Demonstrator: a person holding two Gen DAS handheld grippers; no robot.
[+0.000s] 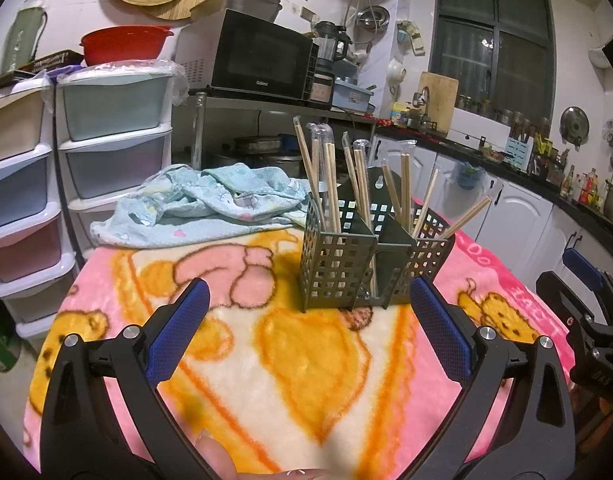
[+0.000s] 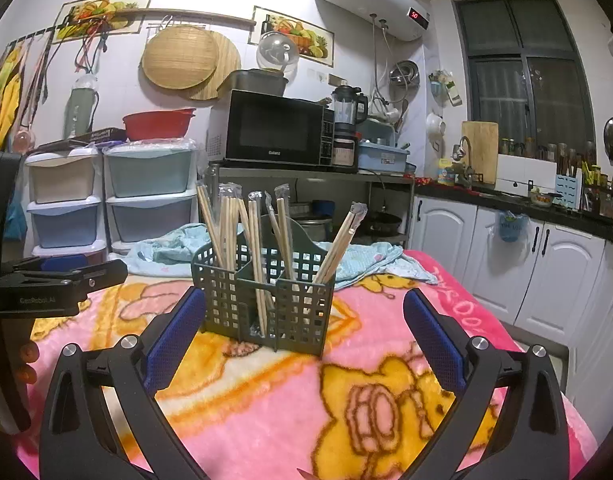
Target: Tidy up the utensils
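Chopsticks point(image 2: 226, 232) stand upright and leaning in a green slotted holder point(image 2: 266, 300) on the pink blanket point(image 2: 386, 360); left gripper point(image 1: 306, 312) and right gripper point(image 2: 302, 320), jaws spread wide and holding nothing, sit just before it.

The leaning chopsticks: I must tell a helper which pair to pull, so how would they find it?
On the pink blanket stands a dark green basket of chopsticks. Look in its right compartment: that pair tilts sharply right, while the others stand almost upright.
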